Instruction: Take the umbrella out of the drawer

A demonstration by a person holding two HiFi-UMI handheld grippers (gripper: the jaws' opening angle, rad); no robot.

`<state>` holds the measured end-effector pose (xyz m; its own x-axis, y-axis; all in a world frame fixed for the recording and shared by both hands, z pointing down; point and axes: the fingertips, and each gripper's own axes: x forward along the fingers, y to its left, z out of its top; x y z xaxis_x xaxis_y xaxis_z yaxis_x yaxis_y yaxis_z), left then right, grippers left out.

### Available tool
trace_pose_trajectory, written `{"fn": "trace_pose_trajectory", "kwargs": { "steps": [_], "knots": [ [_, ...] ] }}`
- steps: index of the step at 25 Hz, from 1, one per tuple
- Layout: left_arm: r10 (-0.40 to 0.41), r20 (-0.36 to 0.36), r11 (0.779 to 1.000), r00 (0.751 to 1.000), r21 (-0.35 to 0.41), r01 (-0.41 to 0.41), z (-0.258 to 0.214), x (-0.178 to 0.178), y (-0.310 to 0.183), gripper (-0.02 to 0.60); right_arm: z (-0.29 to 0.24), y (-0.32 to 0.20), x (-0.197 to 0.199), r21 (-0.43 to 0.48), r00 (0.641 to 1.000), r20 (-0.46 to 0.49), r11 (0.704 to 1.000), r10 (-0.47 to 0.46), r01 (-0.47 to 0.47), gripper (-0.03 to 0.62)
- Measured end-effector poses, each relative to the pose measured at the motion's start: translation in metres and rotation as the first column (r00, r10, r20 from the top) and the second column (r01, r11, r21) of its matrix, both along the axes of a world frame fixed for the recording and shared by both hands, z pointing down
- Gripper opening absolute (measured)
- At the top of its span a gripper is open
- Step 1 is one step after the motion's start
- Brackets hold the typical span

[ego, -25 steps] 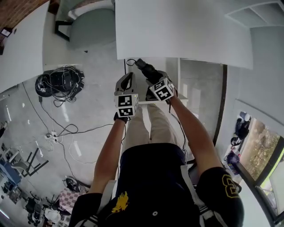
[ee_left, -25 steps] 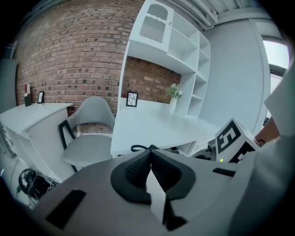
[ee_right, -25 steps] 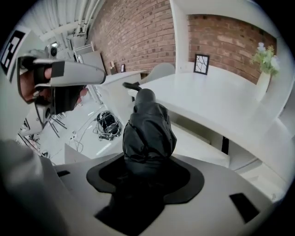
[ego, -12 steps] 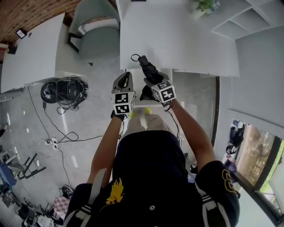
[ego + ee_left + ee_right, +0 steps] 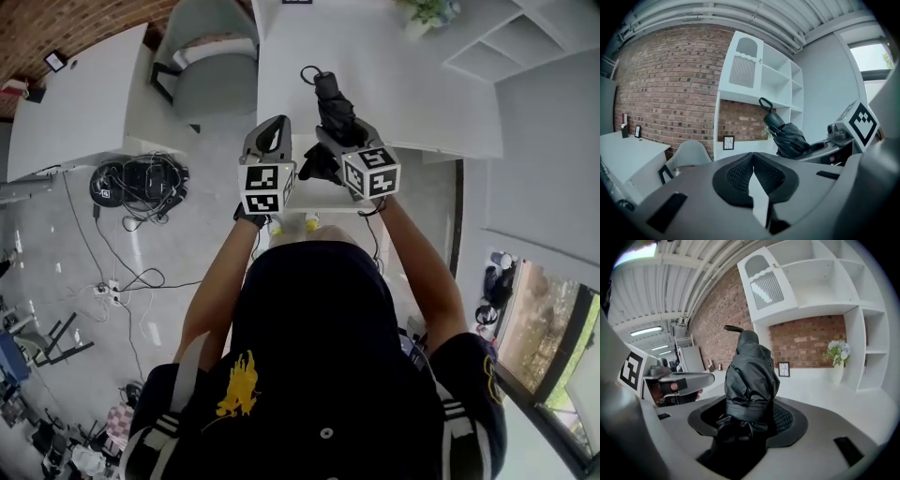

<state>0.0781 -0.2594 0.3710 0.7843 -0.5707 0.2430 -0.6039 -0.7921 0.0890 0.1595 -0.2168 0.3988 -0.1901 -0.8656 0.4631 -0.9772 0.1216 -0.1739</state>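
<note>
Umbrella (image 5: pixel 333 105) gripped in outstretched right hand-held gripper (image 5: pixel 752 420); left hand-held gripper (image 5: pixel 753 158) alongside, closed, empty.

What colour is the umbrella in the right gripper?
The umbrella is plain black; clearest in the right gripper view.

We cannot see the lower end of the umbrella (image 5: pixel 750 376): it sinks between the fingers (image 5: pixel 783 418) of the right gripper (image 5: pixel 750 420). In the head view our torso (image 5: pixel 319 375) and that gripper hide most of the drawer (image 5: pixel 323 195). The top edge cuts the plant (image 5: pixel 427 9); the picture in the frame (image 5: pixel 728 142) is too small to tell.
</note>
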Motion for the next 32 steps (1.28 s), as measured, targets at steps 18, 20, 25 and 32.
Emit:
{"fn": "trace_pose_trajectory", "kwargs": {
  "steps": [18, 20, 25, 32],
  "knots": [
    [0.091, -0.086, 0.974, 0.992, 0.214, -0.071, -0.124, 0.008, 0.006, 0.02, -0.151, 0.012, 0.015, 0.273, 0.998, -0.012, 0.961, 0.06, -0.055, 0.268],
    [0.1, -0.086, 0.972, 0.991, 0.219, -0.079, -0.127, 0.008, 0.007, 0.02, -0.158, 0.011, 0.017, 0.283, 0.998, -0.025, 0.958, 0.061, -0.051, 0.268],
    [0.097, -0.084, 0.973, 0.992, 0.22, -0.076, -0.129, 0.003, 0.0, 0.02, -0.171, 0.002, 0.02, 0.305, 0.997, -0.04, 0.951, 0.059, -0.044, 0.268],
    [0.089, -0.093, 0.971, 0.992, 0.231, -0.065, -0.141, 0.001, 0.002, 0.02, -0.188, 0.006, 0.012, 0.331, 0.998, -0.039, 0.943, 0.045, -0.029, 0.268]
  ]
}}
